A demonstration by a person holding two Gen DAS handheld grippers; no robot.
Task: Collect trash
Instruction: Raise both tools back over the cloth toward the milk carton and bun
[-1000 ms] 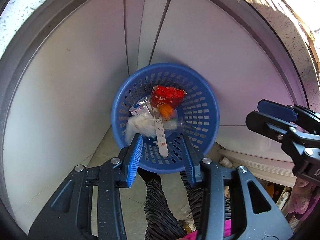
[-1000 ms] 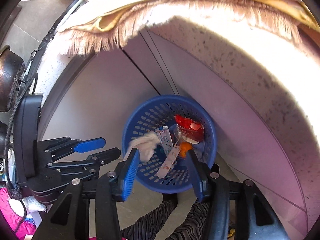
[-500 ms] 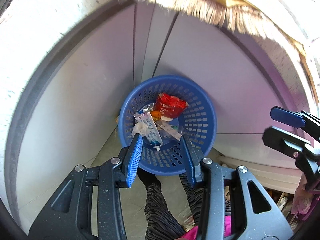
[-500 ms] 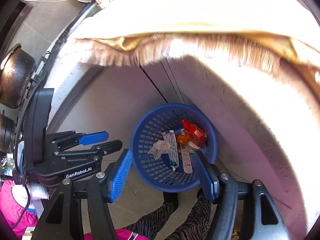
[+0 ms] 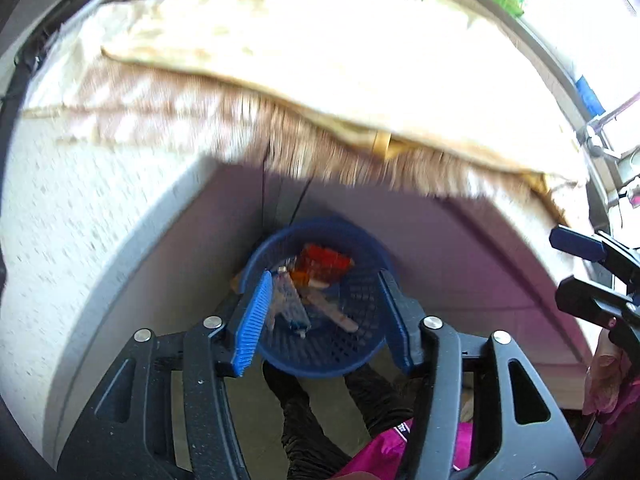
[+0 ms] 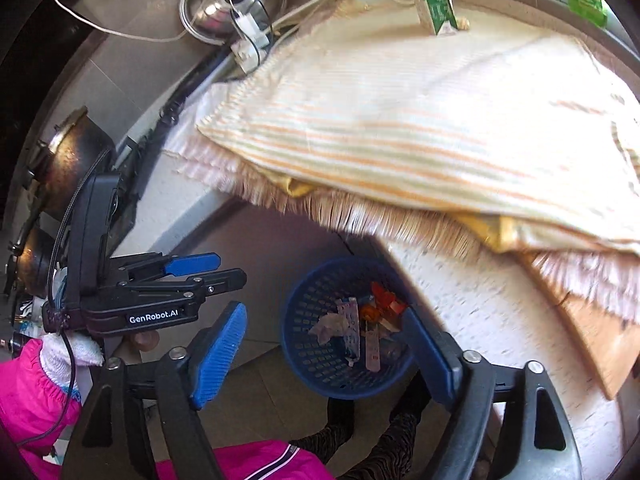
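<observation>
A blue mesh basket (image 5: 360,360) (image 6: 344,384) stands on the floor against the cabinet, far below both grippers. In it lie a red wrapper (image 6: 386,300), an orange piece (image 6: 370,314), a crumpled tissue (image 6: 330,326), a flat tube (image 6: 352,328) and a pale stick (image 6: 372,354). My left gripper (image 5: 324,308) hangs above the basket, its jaws opening with nothing between them; it also shows in the right wrist view (image 6: 220,270). My right gripper (image 6: 324,344) is opening wide too, empty, and appears at the left wrist view's right edge (image 5: 576,268). A green carton (image 6: 436,0) stands on the counter.
A striped fringed cloth (image 6: 400,120) covers the speckled counter and overhangs its edge. A wooden board (image 6: 592,340) sticks out at the right. A steel lid (image 6: 232,0), cables and dark pots (image 6: 76,160) sit at the left. The person's legs (image 5: 304,420) stand beside the basket.
Both grippers have risen away from the basket and tilted up, bringing the countertop and cloth into view. Both pairs of jaws have widened. The stick and tissue have settled lower in the basket.
</observation>
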